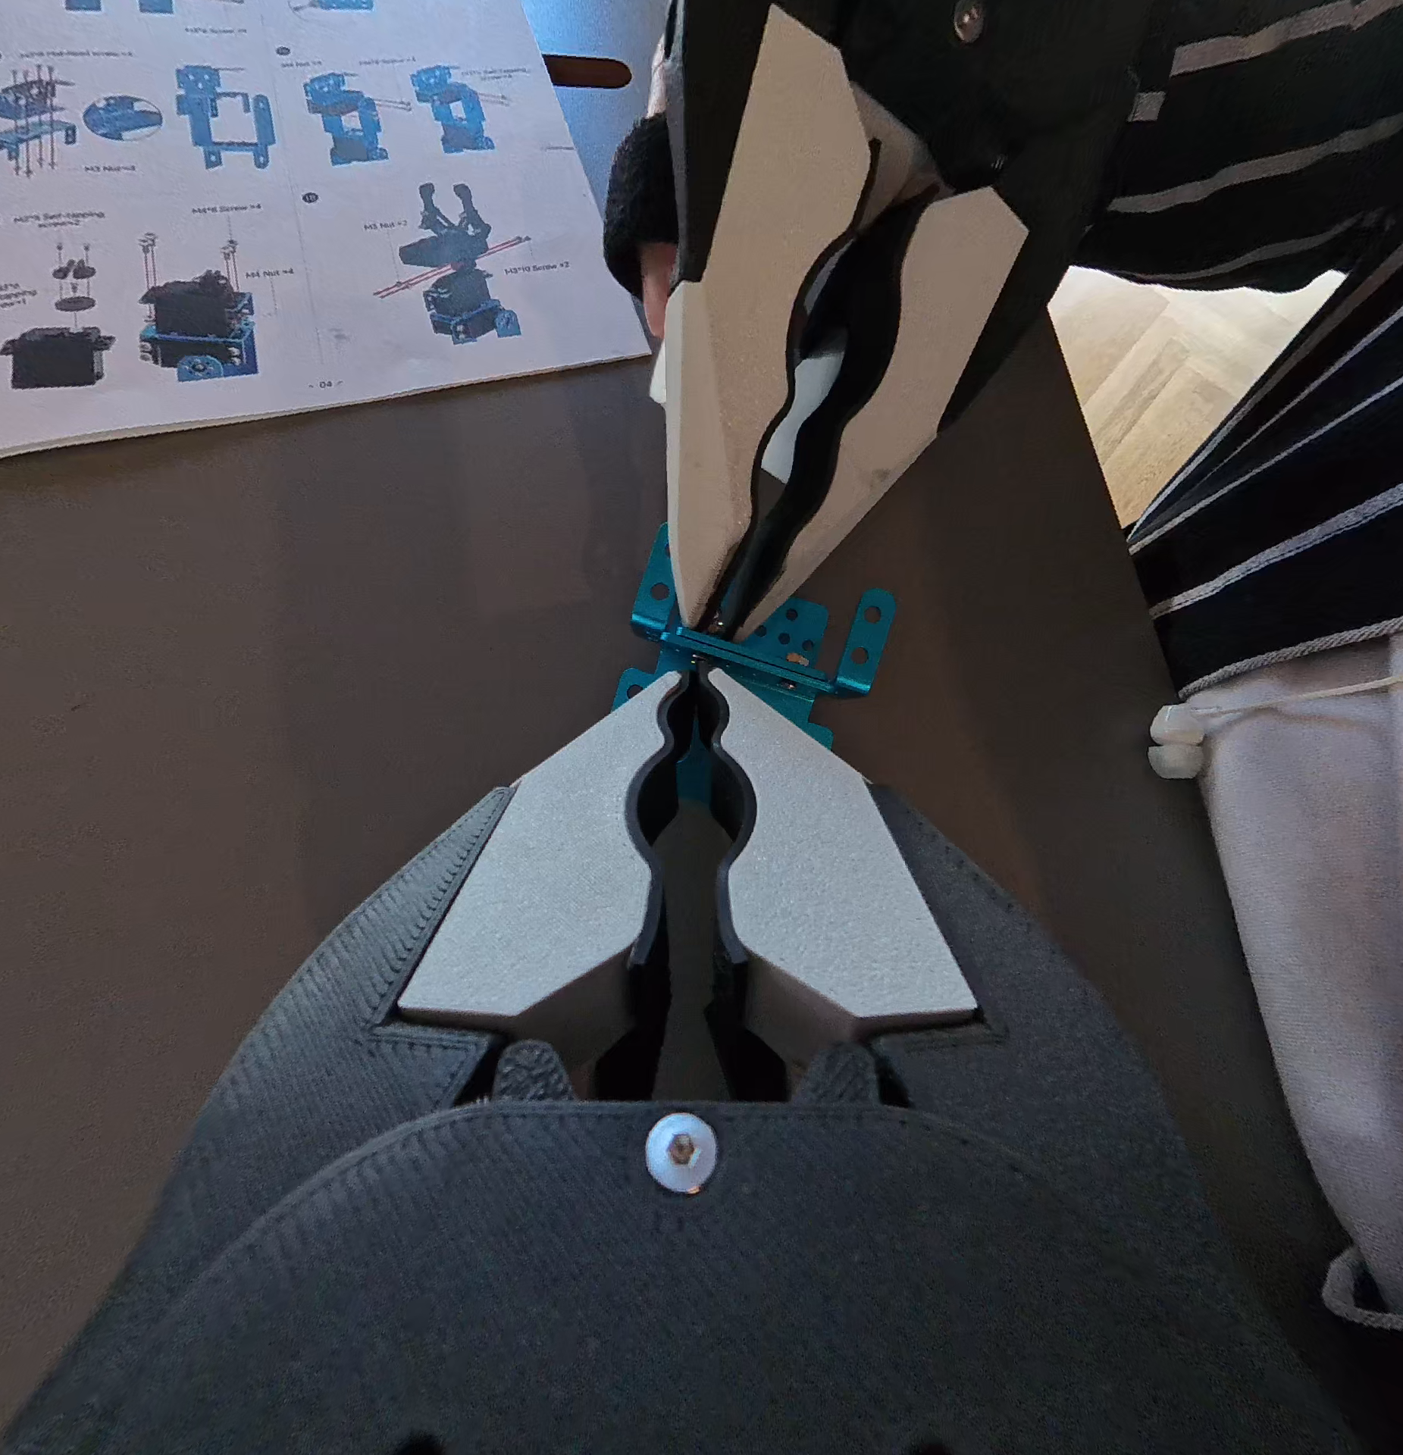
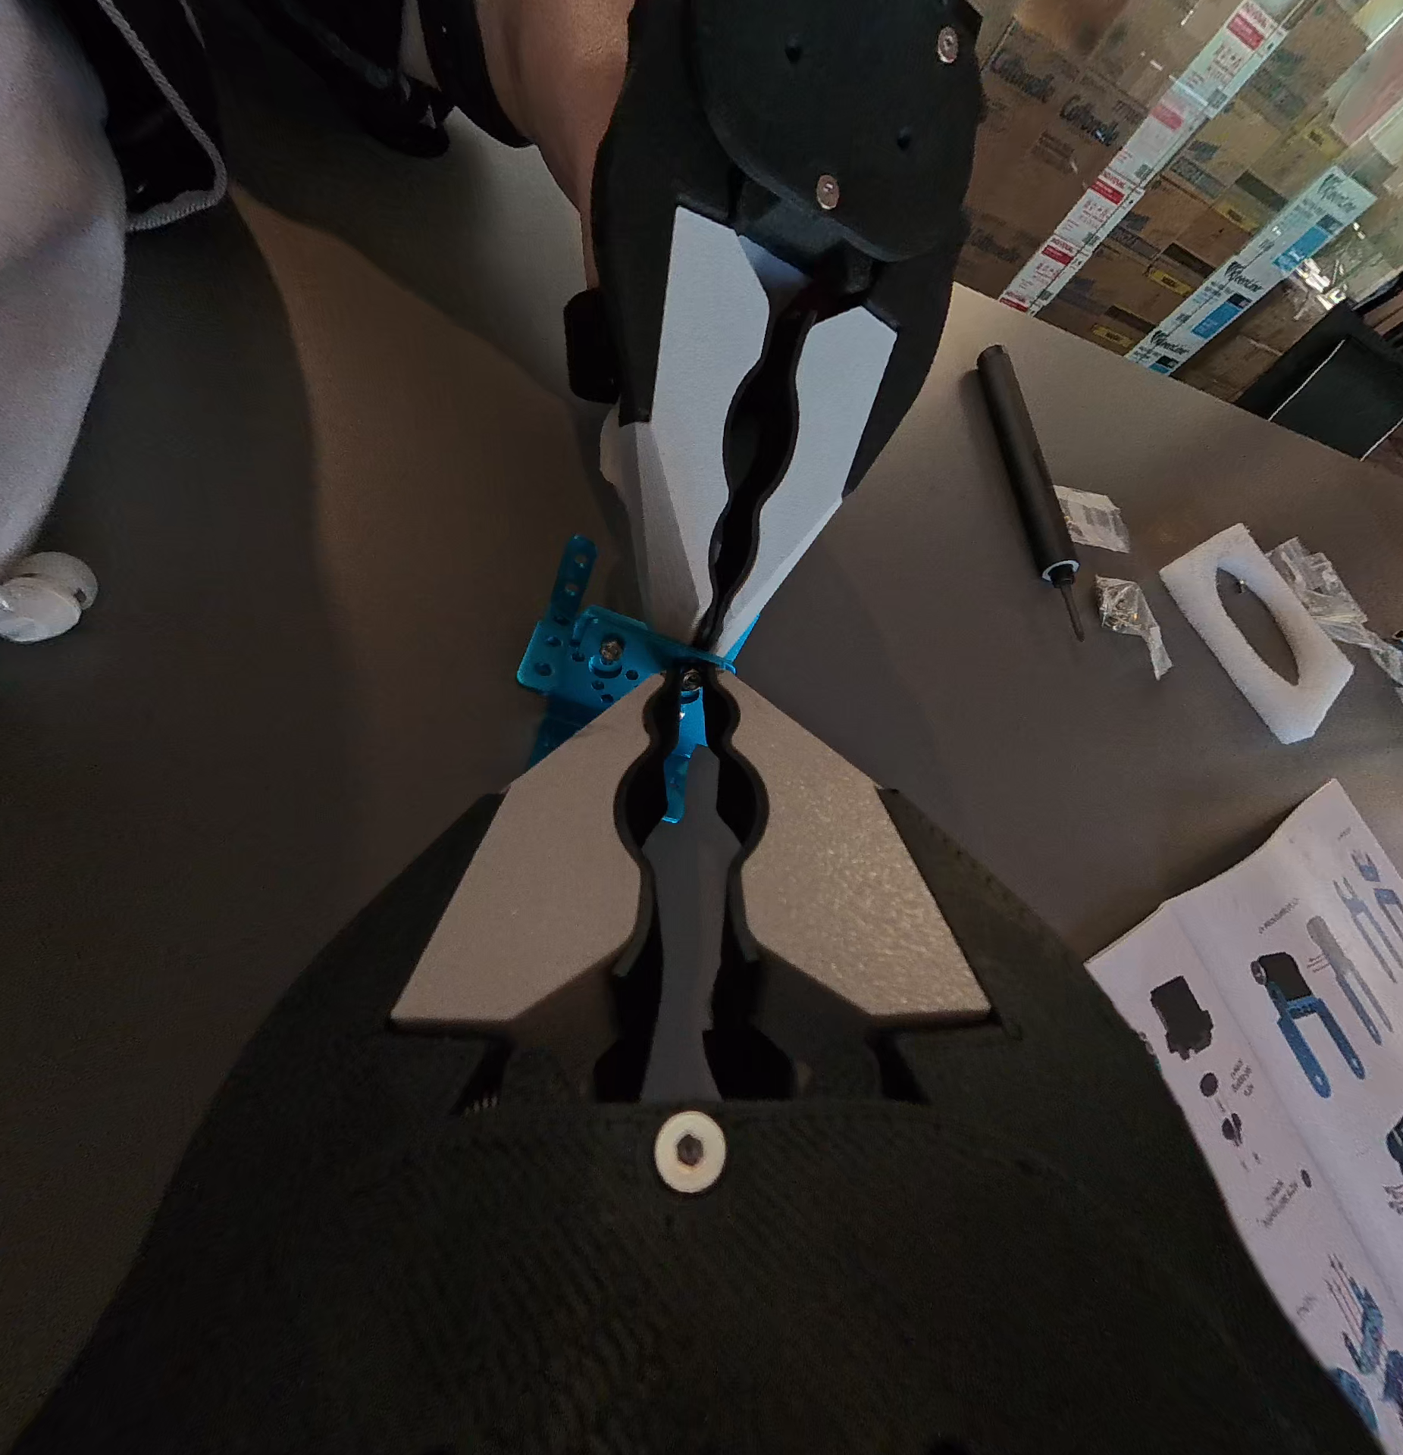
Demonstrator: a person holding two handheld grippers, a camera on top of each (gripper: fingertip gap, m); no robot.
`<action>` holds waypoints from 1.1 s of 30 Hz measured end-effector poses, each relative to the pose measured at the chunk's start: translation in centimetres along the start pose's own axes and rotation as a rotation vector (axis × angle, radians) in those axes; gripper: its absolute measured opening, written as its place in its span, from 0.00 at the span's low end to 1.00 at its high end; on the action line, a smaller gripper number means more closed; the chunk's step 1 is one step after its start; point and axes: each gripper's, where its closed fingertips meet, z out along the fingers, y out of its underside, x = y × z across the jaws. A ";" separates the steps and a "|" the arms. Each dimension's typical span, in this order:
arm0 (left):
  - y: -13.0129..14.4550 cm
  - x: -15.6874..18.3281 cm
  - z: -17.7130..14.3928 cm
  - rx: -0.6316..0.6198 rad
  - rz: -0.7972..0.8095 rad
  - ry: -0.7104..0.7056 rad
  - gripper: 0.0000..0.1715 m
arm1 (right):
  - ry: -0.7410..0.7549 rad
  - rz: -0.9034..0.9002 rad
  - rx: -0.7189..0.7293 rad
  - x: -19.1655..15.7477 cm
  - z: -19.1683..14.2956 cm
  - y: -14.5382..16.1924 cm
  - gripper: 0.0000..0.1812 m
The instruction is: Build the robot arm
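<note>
I see left gripper (image 1: 699,683) clamped on blue metal bracket (image 1: 769,657) | bracket held above brown table (image 1: 288,708) between both tools | right gripper (image 2: 688,683) clamped on bracket's opposite edge | right of bracket: black screwdriver (image 2: 1029,472), white foam block (image 2: 1257,630), instruction sheet (image 2: 1273,1063).
</note>
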 end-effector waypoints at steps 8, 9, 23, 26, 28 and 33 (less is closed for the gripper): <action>0.0 0.2 0.2 0.001 -0.001 0.012 0.00 | 0.032 -0.035 0.022 0.1 -0.3 0.1 0.03; -0.1 0.2 0.3 0.001 0.002 0.012 0.00 | 0.027 -0.022 0.027 0.1 -0.3 0.1 0.03; -0.2 0.2 0.5 0.006 0.005 0.011 0.00 | 0.021 0.092 0.077 0.3 -1.2 -0.2 0.03; -0.2 0.2 0.5 0.005 0.015 0.009 0.00 | 0.025 0.112 0.069 0.3 -1.3 0.1 0.03; 0.0 0.0 0.6 -0.015 0.058 -0.018 0.00 | 0.035 0.118 0.063 0.3 -1.3 0.1 0.03; 0.1 -0.4 0.6 -0.069 0.233 -0.105 0.00 | 0.042 0.103 0.041 0.0 -0.9 0.5 0.03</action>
